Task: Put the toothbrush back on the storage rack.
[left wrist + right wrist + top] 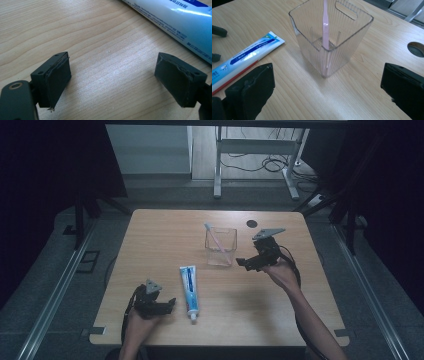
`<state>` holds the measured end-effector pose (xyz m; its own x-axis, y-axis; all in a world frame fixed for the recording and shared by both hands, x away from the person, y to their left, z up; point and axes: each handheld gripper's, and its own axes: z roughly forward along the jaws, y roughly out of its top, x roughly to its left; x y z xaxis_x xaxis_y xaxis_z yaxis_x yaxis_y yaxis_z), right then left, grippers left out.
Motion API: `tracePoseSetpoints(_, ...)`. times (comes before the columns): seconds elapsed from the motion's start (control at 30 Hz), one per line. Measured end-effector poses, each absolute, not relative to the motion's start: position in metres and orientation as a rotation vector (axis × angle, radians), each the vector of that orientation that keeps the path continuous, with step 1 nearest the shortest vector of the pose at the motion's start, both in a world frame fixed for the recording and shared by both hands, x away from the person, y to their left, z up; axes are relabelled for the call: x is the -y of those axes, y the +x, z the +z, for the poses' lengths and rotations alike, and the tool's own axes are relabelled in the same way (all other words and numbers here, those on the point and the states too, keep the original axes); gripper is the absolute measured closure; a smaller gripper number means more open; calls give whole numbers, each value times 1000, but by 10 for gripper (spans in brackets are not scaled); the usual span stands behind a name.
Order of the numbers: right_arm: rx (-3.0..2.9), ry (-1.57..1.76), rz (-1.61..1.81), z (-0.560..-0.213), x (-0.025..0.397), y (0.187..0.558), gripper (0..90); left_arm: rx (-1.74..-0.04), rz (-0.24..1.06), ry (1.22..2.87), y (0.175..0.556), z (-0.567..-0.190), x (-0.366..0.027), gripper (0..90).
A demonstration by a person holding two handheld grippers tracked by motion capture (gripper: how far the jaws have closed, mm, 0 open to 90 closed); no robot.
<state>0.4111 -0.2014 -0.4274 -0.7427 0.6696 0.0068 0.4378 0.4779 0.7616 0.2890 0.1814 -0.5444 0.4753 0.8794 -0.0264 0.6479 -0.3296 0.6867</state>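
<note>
A clear square plastic cup [221,246] [332,37] stands upright at the table's middle, with a pink toothbrush [218,241] [325,25] leaning inside it. A blue and white toothpaste tube [190,290] [175,17] [244,60] lies flat in front of the cup, cap toward the front edge. My right gripper [246,263] [327,90] hovers just right of the cup, open and holding nothing, jaws pointing at the cup. My left gripper [170,304] [112,82] rests low over the table left of the tube, open, with bare wood between its jaws.
The wooden table [150,245] has a round cable hole [251,223] [415,48] behind the cup. Beyond the table stand a metal desk frame [257,150] and loose cables on the floor. Metal floor rails run along both sides.
</note>
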Motion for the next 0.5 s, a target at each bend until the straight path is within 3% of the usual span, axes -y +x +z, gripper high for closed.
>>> tracePoseSetpoints(0.5,-2432,963,1076,-446,235,380,0,-1264,466,2082,289,-544,-181,134)
